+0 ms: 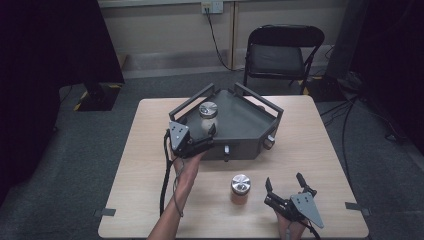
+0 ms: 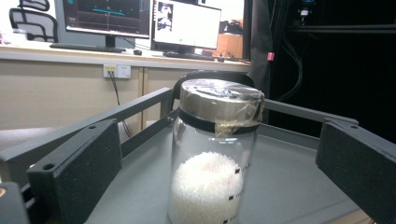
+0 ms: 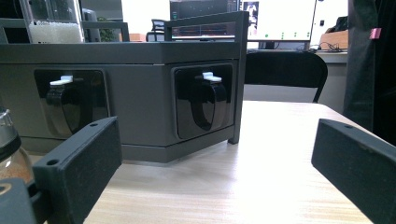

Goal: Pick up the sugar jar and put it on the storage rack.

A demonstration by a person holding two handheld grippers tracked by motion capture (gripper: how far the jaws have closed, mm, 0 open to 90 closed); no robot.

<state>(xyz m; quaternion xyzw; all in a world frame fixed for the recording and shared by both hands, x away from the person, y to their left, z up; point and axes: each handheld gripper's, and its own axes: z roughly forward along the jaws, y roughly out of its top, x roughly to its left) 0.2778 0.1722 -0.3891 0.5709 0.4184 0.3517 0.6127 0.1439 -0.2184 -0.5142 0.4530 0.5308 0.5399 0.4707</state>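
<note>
From the high view, I saw a pale wooden table [image 1: 150,165] with a dark grey angular tray [image 1: 250,127] standing at its far middle; I take that tray as my landmark. Inside the tray, near its left rail, stood a glass jar of white granules [image 1: 208,117] with a shiny metal lid. My left gripper [image 1: 206,137] reached over the tray's front left edge, its jaws spread wide on either side of that jar without touching it; in the left gripper view the jar [image 2: 212,158] stood upright between the two black jaws with clear gaps on both sides. In front of the tray, on the bare table, stood a second jar with brown contents [image 1: 240,188] and a metal lid. My right gripper [image 1: 285,182] lay in front of the tray and just right of the brown jar, jaws wide apart and holding nothing. In the right gripper view the tray's front wall [image 3: 140,102] showed two black latches.
</note>
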